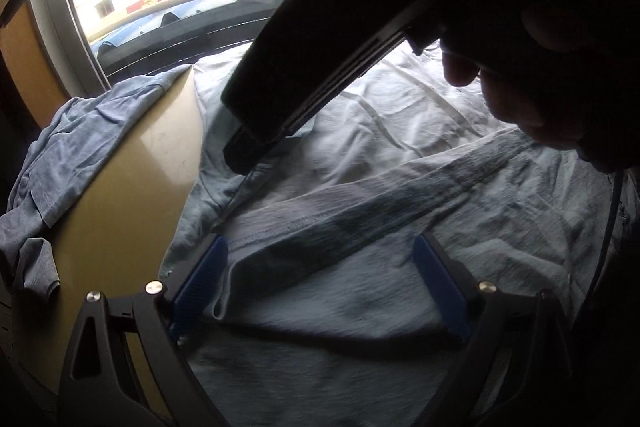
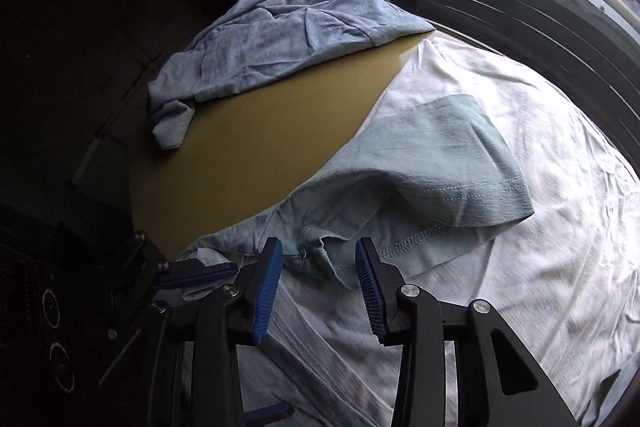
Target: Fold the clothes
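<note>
A pale blue-grey T-shirt (image 1: 360,211) lies spread on a white sheet (image 1: 400,107) over the table. My left gripper (image 1: 320,247) is open, its blue pads (image 1: 200,279) astride a folded ridge of the shirt. My right gripper (image 2: 318,255) is open just above the shirt's collar (image 2: 324,263), with a sleeve (image 2: 472,171) folded over beyond it. The right gripper also shows from the left wrist view (image 1: 240,155), its tip down at the shirt's edge. The left gripper's blue pad shows low in the right wrist view (image 2: 192,277).
A second, darker blue garment (image 2: 280,39) lies crumpled at the far left corner of the tan table (image 2: 248,155), hanging over the edge. A window with dark rails (image 2: 500,7) runs along the far side. The white sheet (image 2: 560,227) extends to the right.
</note>
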`<state>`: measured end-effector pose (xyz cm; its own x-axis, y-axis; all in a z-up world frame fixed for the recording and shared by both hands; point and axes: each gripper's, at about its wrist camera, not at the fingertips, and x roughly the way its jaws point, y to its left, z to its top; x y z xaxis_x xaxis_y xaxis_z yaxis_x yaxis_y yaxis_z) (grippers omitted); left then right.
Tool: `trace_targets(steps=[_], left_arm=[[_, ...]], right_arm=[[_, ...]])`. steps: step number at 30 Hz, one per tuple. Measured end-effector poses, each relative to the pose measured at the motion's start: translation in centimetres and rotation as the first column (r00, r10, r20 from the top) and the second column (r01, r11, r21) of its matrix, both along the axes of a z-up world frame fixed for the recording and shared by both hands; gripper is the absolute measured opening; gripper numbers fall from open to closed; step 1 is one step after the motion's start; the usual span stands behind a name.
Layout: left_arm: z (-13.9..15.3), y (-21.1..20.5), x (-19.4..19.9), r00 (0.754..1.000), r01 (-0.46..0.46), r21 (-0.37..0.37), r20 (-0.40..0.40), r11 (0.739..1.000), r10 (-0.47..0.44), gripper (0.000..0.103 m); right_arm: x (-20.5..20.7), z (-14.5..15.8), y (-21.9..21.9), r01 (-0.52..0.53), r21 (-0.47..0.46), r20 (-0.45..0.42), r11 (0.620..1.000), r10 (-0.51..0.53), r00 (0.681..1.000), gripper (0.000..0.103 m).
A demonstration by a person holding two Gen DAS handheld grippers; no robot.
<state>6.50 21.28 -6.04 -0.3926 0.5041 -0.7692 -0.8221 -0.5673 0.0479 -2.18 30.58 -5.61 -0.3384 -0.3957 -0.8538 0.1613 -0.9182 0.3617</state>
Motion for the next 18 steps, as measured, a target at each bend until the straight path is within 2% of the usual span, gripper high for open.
trace_targets(steps=[2,3,8,11,18], left_arm=[[0.0,0.1,-0.2,1.0,0.0,0.004,0.009,1.0,0.0,0.095],[0.0,0.1,-0.2,1.0,0.0,0.005,0.011,1.0,0.0,0.095],[0.0,0.1,-0.2,1.0,0.005,0.011,0.011,1.0,-0.005,0.095],[0.0,-0.1,0.0,1.0,0.021,0.019,0.015,1.0,-0.022,0.095],[0.1,-0.1,-0.1,0.999,0.028,0.022,0.031,0.999,-0.029,0.095]], right_arm=[[-0.2,-0.3,-0.4,-0.008,0.003,0.009,1.0,0.008,1.0,0.009],[-0.2,-0.4,-0.5,-0.008,0.0,0.009,1.0,0.008,1.0,0.006],[0.8,0.2,-0.9,-0.029,-0.015,-0.011,0.999,0.029,1.0,0.004],[2.9,1.3,-1.2,-0.04,0.011,-0.07,0.999,0.041,0.997,0.004],[5.8,-0.7,0.7,0.016,-0.017,0.006,1.0,-0.016,1.0,0.004]])
